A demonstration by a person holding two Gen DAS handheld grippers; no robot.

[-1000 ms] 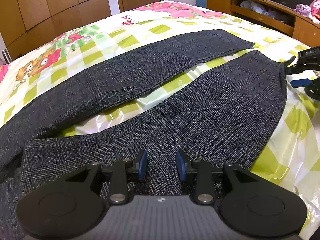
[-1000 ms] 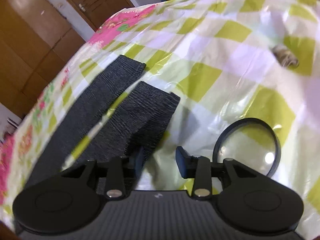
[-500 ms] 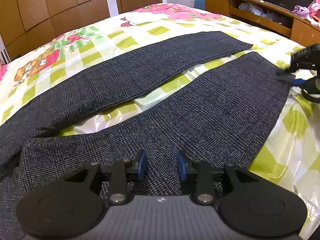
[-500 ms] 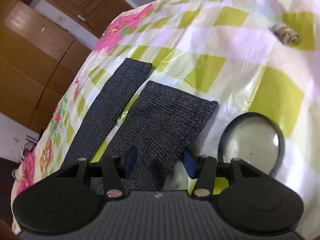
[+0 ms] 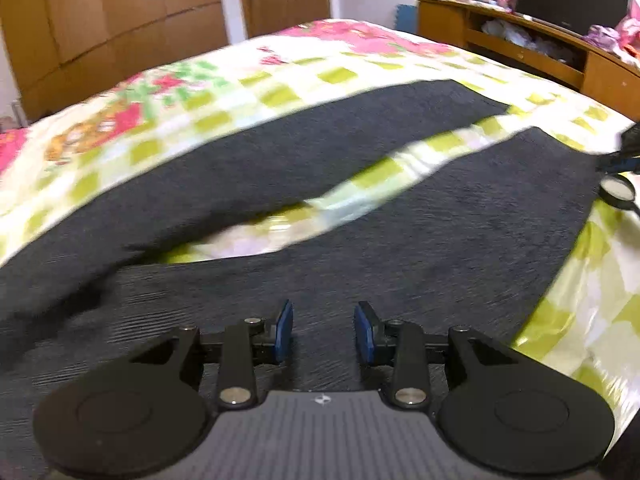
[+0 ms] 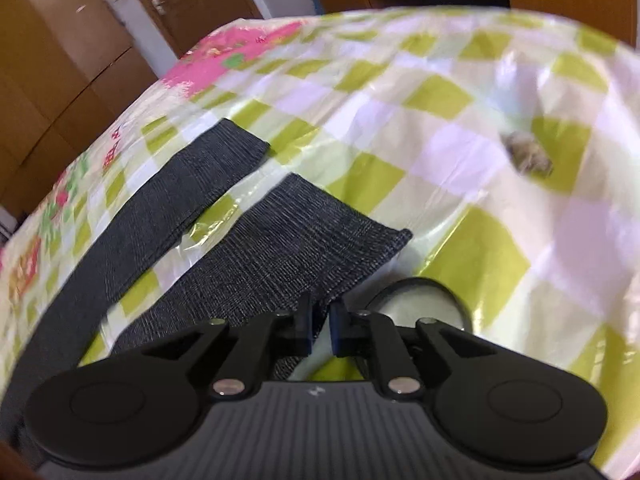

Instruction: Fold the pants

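Dark grey woven pants [image 5: 400, 216] lie flat on a bed [image 5: 280, 60] covered with a glossy green-and-white checked sheet, legs spread in a V with a strip of sheet showing between them. Left-wrist view is motion-blurred.

Left gripper [image 5: 323, 334] sits low over the waist end of the pants, pointing along the near leg toward 12 o'clock. Its blue-padded fingers [image 5: 285, 332] are spread wide with only fabric beneath them; nothing is pinched. Whether the tips touch the cloth cannot be told.

Right gripper [image 6: 320, 322] is at the hem of the near leg, seen in its own view at 6 o'clock. Its fingers [image 6: 305, 320] are drawn close together with a narrow gap, at the hem's edge near the corner; cloth appears to run between them, but a firm pinch cannot be confirmed. In the left view this gripper [image 5: 624, 156] shows only as a dark shape at 3 o'clock, at the far corner of the same leg.

Far leg [image 6: 192, 184] runs toward 11 o'clock in the right view, just beside the near leg but apart from it.

Round black-rimmed lens [image 6: 420, 304] lies on the sheet just right of the right gripper's fingers. Small brownish lump [image 6: 528, 156] sits on the sheet at 2 o'clock, well apart from the pants. Wooden wardrobe doors [image 5: 112, 20] stand behind the bed at 10 o'clock, a wooden cabinet [image 5: 500, 44] at 2 o'clock.
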